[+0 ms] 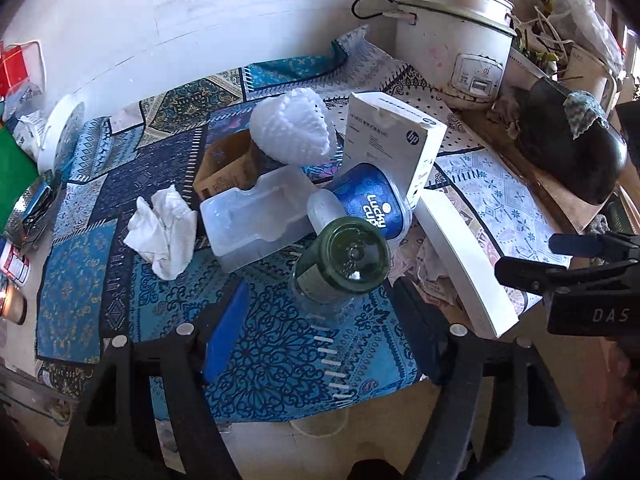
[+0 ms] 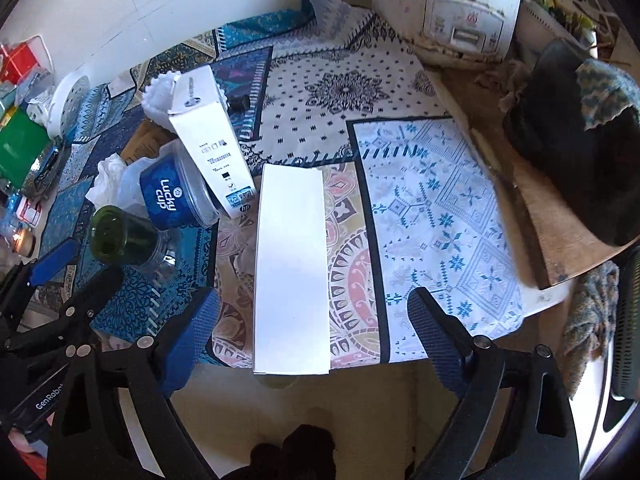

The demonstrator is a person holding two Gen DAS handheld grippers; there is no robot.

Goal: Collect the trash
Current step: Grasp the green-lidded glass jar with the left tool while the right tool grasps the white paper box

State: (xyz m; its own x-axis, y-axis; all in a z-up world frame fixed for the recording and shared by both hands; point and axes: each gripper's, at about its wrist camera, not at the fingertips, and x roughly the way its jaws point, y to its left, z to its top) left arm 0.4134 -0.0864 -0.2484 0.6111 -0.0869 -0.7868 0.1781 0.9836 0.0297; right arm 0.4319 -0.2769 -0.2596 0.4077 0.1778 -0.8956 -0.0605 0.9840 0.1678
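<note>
The green bottle (image 1: 340, 264) lies on its side in the pile, touching the blue cup (image 1: 370, 204) and the clear tray (image 1: 256, 216). If the left gripper (image 1: 320, 344) bumps it, it may roll away or knock the leaning white box (image 1: 396, 140) over. The left gripper is wide open and holds nothing; the bottle lies just past its tips, between them. The right gripper (image 2: 316, 336) is wide open and empty too. The long white box (image 2: 290, 268) lies flat between its fingers, with its near end at the table edge.
</note>
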